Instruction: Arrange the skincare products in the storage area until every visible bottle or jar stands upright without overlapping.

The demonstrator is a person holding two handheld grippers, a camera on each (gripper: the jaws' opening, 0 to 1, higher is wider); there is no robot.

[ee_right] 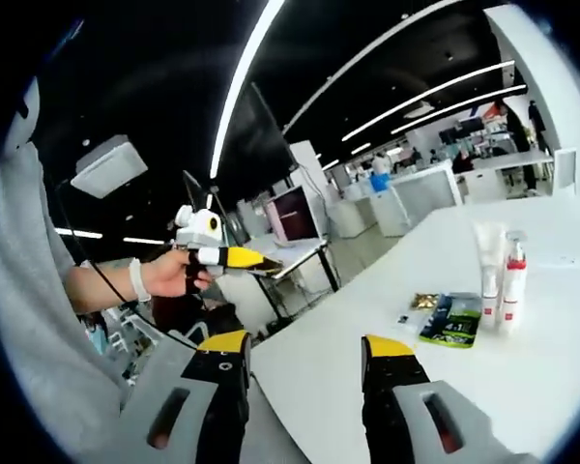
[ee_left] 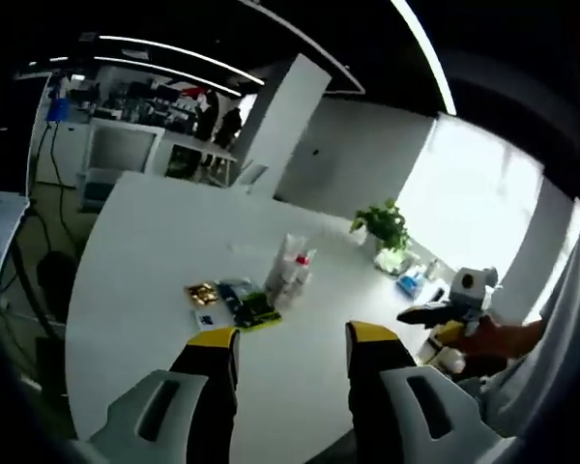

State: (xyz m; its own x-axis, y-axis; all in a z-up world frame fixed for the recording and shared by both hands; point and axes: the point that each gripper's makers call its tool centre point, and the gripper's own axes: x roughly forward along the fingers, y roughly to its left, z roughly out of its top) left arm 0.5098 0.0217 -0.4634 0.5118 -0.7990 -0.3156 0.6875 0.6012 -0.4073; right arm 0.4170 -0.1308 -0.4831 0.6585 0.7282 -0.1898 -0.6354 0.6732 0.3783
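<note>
On the white table (ee_left: 155,251) a small group of skincare bottles (ee_left: 290,269) stands upright, clear and white with red marks. In the right gripper view they are a white tube (ee_right: 485,263) and a pump bottle (ee_right: 511,275) side by side. Flat sachets (ee_left: 234,302) in gold, blue and green lie just in front of them; the green sachet (ee_right: 449,319) and gold sachet (ee_right: 425,301) are on the tabletop. My left gripper (ee_left: 290,356) hovers open short of the sachets, nothing between its jaws. My right gripper (ee_right: 304,365) is open too, off the table's edge.
A potted plant (ee_left: 382,227) and a blue-white item (ee_left: 412,282) sit near the table's far side. A hand holds the right gripper (ee_left: 451,307) at the table's right; a hand holds the left gripper (ee_right: 222,256). Desks and screens stand in the office behind.
</note>
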